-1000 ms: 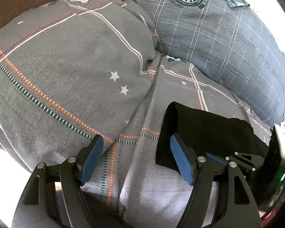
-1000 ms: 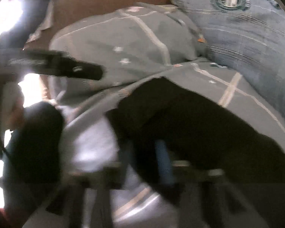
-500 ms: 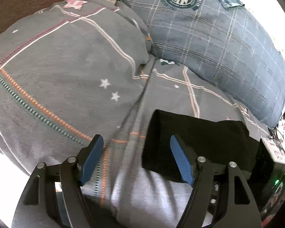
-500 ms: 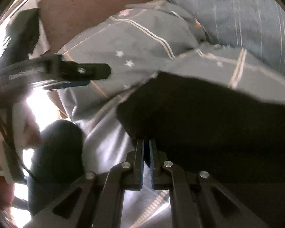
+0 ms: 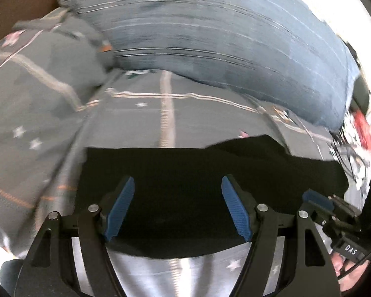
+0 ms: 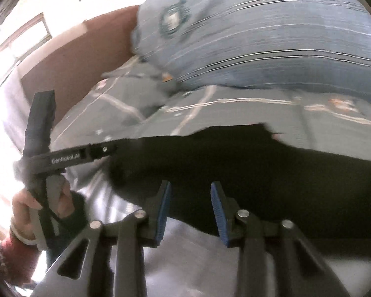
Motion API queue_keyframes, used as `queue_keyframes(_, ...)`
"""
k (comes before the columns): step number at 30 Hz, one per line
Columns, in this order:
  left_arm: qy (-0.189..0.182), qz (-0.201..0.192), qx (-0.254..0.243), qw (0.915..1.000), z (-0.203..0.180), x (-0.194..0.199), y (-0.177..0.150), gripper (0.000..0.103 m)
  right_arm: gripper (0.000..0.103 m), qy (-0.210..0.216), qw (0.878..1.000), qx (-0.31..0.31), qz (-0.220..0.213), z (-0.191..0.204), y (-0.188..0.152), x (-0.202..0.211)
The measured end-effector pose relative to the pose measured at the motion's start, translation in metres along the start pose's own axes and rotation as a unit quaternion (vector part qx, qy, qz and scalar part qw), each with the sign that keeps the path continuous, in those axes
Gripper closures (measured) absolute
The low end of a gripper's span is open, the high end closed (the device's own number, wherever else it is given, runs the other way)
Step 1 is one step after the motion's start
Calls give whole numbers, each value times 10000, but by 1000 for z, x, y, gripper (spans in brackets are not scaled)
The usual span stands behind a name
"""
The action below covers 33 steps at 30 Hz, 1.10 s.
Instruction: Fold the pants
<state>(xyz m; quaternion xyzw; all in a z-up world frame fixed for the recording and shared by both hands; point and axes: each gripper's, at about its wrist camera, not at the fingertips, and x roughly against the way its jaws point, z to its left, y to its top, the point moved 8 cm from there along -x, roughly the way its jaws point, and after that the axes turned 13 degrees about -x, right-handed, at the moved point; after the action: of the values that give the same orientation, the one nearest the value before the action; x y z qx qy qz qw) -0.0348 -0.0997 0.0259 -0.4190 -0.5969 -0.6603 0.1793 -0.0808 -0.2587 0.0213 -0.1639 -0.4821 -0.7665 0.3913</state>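
Black pants (image 5: 200, 180) are laid flat on the bed's grey star-print cover (image 5: 141, 113), both grippers released above them.

The left gripper (image 5: 178, 208) is spread wide over the near edge; the right gripper (image 6: 190, 212) is parted, nothing grasped. A blue plaid pillow (image 5: 222, 42) is seen behind, blurred.

black pants (image 5: 185, 185); grey star-and-stripe bedsheet (image 5: 141, 113); blue plaid pillow (image 5: 222, 49); blue pads (image 5: 120, 208).
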Motion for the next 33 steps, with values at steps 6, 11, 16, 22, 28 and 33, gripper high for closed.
queue_keyframes(6, -282, -61, -504, 9983, -53, -16, 18, 29, 58, -571, 9975, -336, -243, -51, 4, 27)
queue_keyframes(11, -744, -51, -821, 9938, -99, -27, 27, 22, 56, -944, 9904, -909, -430, -103, -4, 60)
queue_keyframes(16, -1553, 138, -1236, 9800, -166, -41, 39, 21, 52, -1183, 9780, -1610, -593, -154, -28, 100)
queue_keyframes(22, -2370, 416, -2053, 9487, -258, -66, 59, 20, 47, -1360, 9555, -2500, -772, -211, -47, 131)
queue_keyframes(28, -3035, 925, -2712, 9087, -341, -106, 72, 20, 47, -1137, 9418, -3004, -990, -238, -44, 133)
queue_keyframes(33, -3093, 1257, -3639, 8695, -386, -127, 62, 20, 45, -867, 9325, -3277, -1247, -248, -43, 129)
